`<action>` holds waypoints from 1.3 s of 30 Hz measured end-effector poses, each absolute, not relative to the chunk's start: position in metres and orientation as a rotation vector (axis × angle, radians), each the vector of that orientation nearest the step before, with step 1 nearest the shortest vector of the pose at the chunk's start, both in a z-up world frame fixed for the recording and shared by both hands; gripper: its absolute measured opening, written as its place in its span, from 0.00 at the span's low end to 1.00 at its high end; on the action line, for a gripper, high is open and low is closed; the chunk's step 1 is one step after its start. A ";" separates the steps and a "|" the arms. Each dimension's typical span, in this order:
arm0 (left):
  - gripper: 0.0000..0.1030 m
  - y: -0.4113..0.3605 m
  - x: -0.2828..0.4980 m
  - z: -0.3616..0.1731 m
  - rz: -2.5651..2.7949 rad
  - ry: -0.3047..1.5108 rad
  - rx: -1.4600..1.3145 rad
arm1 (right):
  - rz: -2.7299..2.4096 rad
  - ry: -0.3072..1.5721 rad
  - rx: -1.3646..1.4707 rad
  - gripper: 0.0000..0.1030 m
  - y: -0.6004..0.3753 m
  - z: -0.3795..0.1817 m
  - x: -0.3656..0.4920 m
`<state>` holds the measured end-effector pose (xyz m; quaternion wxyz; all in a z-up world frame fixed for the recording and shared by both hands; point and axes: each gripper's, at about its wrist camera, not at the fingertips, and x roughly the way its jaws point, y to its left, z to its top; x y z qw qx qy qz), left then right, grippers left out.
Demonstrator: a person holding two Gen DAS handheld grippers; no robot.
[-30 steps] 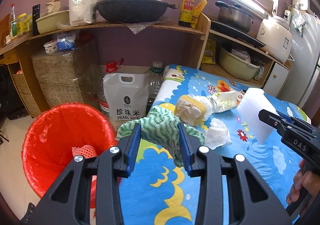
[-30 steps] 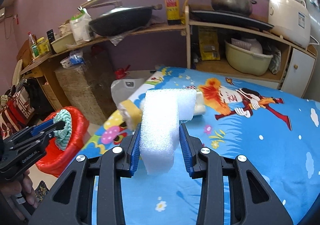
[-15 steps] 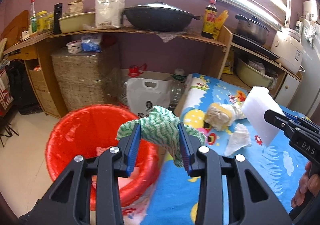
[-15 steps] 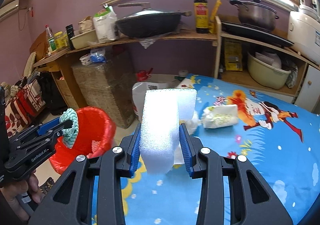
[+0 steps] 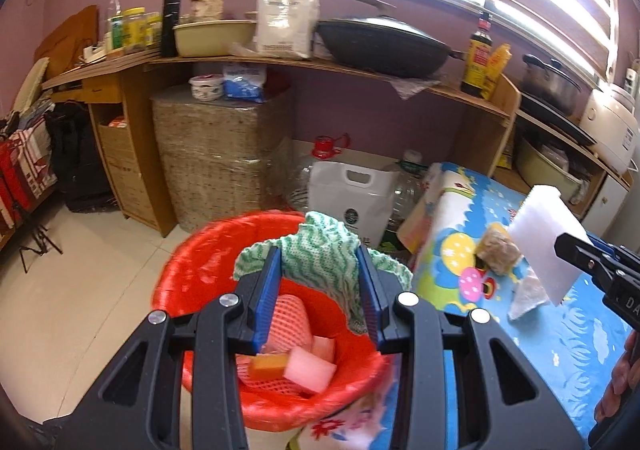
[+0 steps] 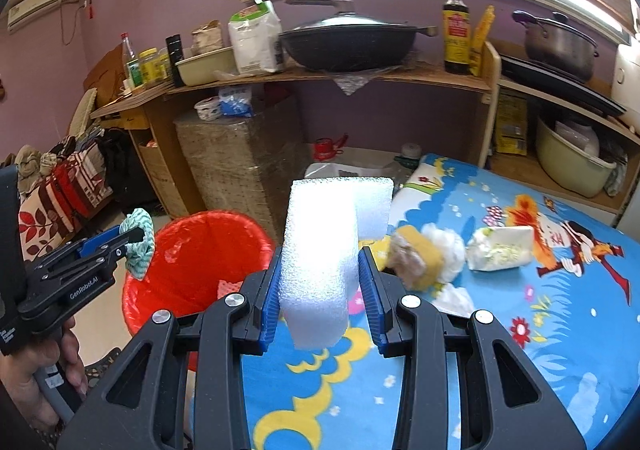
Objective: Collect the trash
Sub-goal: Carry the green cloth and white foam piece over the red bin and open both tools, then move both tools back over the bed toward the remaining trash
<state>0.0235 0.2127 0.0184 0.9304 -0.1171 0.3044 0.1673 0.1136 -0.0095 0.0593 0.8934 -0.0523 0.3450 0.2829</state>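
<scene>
While my left gripper (image 5: 318,290) clamps a green-and-white woven cloth (image 5: 320,254) above the red plastic-lined bin (image 5: 192,266), my right gripper (image 6: 319,290) clamps a white foam block (image 6: 320,250).

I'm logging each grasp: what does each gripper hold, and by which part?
Left gripper: green-and-white cloth, pinched at its bunched middle. Right gripper: white foam block, clamped across its lower sides.

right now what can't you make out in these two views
- Bottom of the red bin: left wrist view, covered by the left gripper and the green cloth it holds.
- Table behind the foam block: right wrist view, blocked by the block in the right gripper.
- Bottle label: right wrist view, too small to read.
- Rice cooker: right wrist view, cut off by the edge.
</scene>
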 end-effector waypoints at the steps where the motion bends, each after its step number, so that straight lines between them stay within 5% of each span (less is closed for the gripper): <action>1: 0.35 0.217 0.022 0.019 0.350 0.622 -0.241 | 0.594 0.716 -0.110 0.35 -0.006 0.059 0.113; 26: 0.38 0.277 0.007 0.022 0.455 0.609 -0.253 | 0.814 0.731 -0.226 0.35 0.113 0.045 0.100; 31: 0.46 0.282 0.007 0.022 0.473 0.603 -0.266 | 0.837 0.743 -0.233 0.36 0.124 0.040 0.103; 39: 0.54 0.286 0.010 0.017 0.492 0.614 -0.274 | 0.826 0.739 -0.220 0.58 0.124 0.035 0.111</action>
